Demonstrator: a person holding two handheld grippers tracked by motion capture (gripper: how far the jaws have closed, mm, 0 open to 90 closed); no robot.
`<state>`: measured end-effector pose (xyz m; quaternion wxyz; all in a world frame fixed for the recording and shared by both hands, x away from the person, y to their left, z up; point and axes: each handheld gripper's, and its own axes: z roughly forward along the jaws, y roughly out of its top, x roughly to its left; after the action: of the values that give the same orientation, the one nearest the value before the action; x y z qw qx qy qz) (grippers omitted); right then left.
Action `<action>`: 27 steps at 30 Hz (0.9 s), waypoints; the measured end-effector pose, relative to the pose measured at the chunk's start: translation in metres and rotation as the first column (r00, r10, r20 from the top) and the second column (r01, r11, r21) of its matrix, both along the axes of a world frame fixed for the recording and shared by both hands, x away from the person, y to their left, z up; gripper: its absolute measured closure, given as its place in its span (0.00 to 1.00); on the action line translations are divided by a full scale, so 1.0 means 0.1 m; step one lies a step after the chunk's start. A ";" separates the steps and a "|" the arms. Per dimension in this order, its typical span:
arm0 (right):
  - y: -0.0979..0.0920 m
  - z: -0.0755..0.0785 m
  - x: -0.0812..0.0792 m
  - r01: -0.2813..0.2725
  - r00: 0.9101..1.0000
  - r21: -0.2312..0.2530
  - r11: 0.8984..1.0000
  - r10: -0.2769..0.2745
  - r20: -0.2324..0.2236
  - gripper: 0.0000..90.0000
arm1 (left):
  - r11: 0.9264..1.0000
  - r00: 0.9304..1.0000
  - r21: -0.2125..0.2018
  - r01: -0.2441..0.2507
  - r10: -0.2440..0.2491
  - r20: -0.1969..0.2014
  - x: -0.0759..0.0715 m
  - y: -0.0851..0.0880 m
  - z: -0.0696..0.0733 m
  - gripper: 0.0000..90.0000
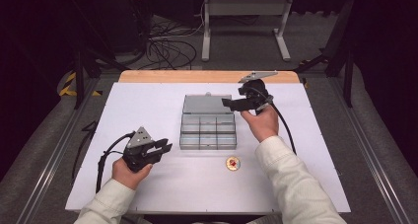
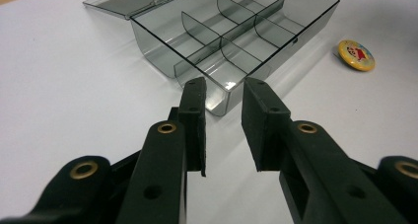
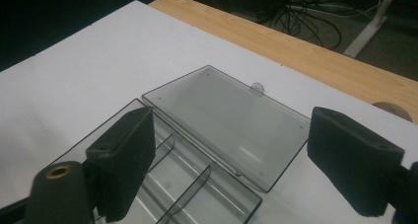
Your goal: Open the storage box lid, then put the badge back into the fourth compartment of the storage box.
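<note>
The high view has the whole white table [image 1: 148, 184]. A clear grey compartment box [image 1: 208, 132] sits mid-table, its lid [image 1: 207, 104] open flat toward the far edge. A round yellow badge [image 1: 232, 163] lies on the table just off the box's near right corner, apart from it.

The left gripper [image 1: 165, 147] is held near the table's near left part, left of the box and well apart from it, pointing toward it. The right gripper [image 1: 227, 103] is held above the lid's right end, pointing left across it. This view also shows the wooden strip [image 1: 207, 76] along the far edge, plus cables and a metal stand on the floor behind.

The left gripper view gives the box interior: compartment box [image 2: 236, 36] with curved dividers, every cell that shows is empty, and the badge [image 2: 356, 55] has a red cartoon figure on yellow, detail too small in the high view. The left gripper [image 2: 224, 120] has its jaws a little apart, nothing between them, the box's near corner just beyond the tips.

The right gripper view gives the lid [image 3: 226, 118] close up: smooth, a small latch tab on its far edge, nothing lying on it. The right gripper [image 3: 226, 165] has its jaws spread wide, nothing between them, lid and a bit of empty box below.
</note>
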<state>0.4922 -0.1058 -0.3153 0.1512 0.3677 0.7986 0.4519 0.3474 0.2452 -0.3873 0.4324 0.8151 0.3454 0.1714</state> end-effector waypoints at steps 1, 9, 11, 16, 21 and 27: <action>0.00 0.01 -0.04 -0.007 1.000 -0.002 1.000 0.007 0.007 0.20 | 1.000 1.000 -0.001 -0.004 0.004 0.006 -0.01 0.01 0.00 0.79; -0.04 0.03 -0.33 -0.059 0.998 0.012 0.998 0.059 0.037 0.12 | 1.000 1.000 -0.029 -0.012 0.012 0.027 -0.13 0.06 0.00 0.71; -0.04 0.02 -0.40 -0.075 0.997 0.016 0.997 0.074 0.037 0.10 | 0.999 0.999 -0.038 -0.010 0.011 0.030 -0.17 0.07 0.00 0.68; -0.09 -0.04 -0.57 -0.099 0.994 0.032 0.995 0.098 0.046 0.07 | 0.998 0.999 -0.056 -0.003 0.005 0.037 -0.24 0.08 0.01 0.66; -0.11 -0.07 -0.72 -0.117 0.992 0.029 0.993 0.115 0.051 0.03 | 0.998 0.999 -0.059 0.018 -0.016 0.043 -0.30 0.07 0.02 0.61; -0.13 -0.11 -0.91 -0.108 0.990 0.015 0.994 0.107 0.087 0.00 | 0.997 0.998 -0.069 0.017 -0.013 0.060 -0.34 0.07 0.02 0.57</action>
<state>0.4013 -0.1191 -0.3266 0.1572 0.3058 0.8054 0.4828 0.3139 0.2524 -0.3855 0.4718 0.7967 0.3322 0.1801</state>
